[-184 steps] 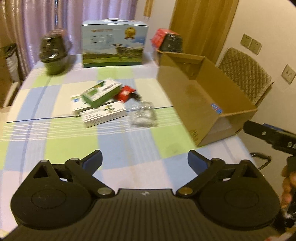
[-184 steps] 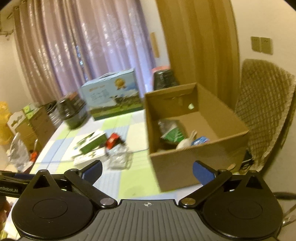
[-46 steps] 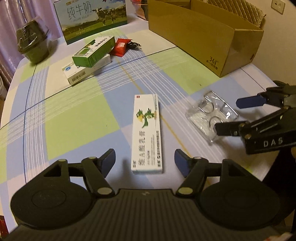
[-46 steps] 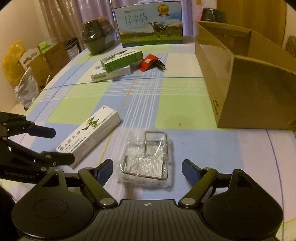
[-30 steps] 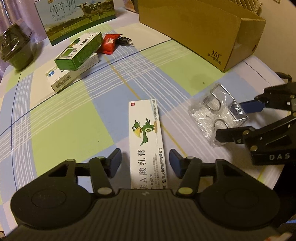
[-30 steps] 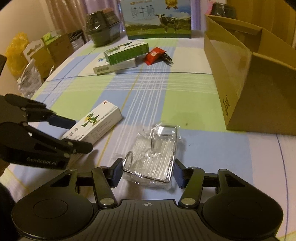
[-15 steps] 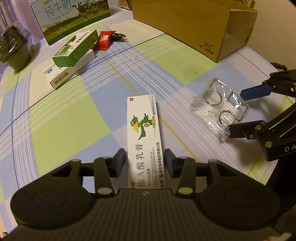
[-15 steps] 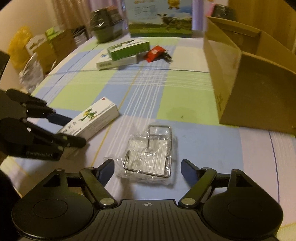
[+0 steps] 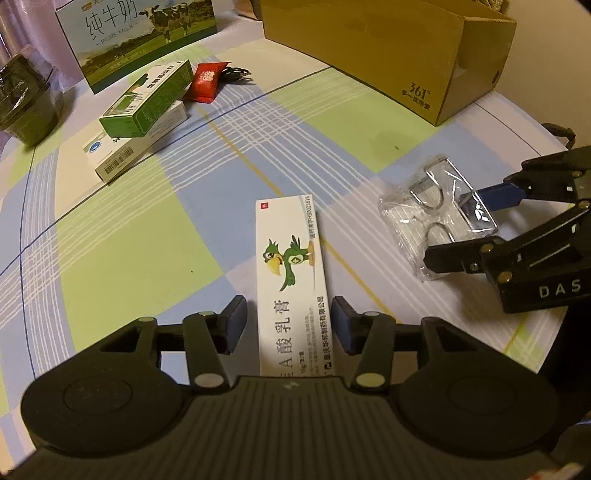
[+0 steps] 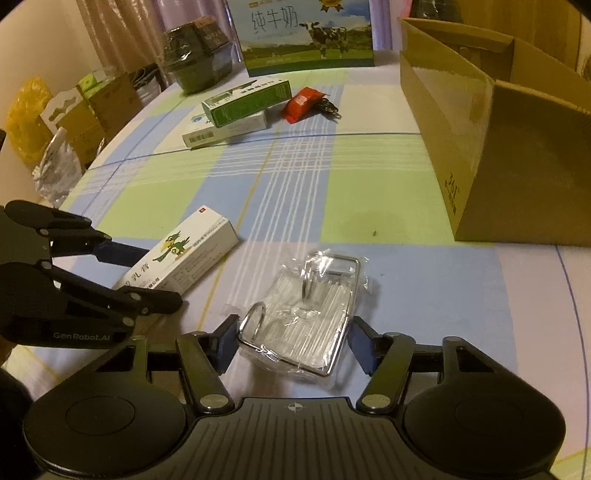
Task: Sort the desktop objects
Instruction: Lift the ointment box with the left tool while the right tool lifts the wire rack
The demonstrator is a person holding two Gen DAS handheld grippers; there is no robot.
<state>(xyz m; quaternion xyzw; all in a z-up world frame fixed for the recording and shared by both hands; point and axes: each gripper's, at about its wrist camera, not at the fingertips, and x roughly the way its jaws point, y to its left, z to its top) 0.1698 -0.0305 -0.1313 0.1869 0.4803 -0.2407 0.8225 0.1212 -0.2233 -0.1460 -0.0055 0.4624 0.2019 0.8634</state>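
On the far left of the desk (image 9: 122, 236), with its blue, green and white checked cloth, sits a dark wrapped container (image 9: 26, 107). Next to it, a green box (image 9: 147, 99) lies on top of a white box (image 9: 136, 147), with a red packet (image 9: 205, 81) just beside them and a milk carton case (image 9: 136, 33) behind.

Your left hand-held gripper (image 9: 288, 325) is low over the desk, its fingers (image 9: 234, 325) partly open on either side of a long white ointment box (image 9: 291, 273) printed with a green bird. There is a narrow gap on each side, so it does not grip the box, which lies flat on the cloth.

To the right, your right hand-held gripper (image 10: 291, 341) straddles a wire rack in clear plastic wrap (image 10: 306, 314). Its fingers (image 10: 360, 349) stand close beside the near end of the packet; you cannot tell whether they touch it. The packet rests on the desk, near the ointment box but apart from it.

Farthest right stands an open cardboard box (image 10: 509, 158), well apart from both grippers.
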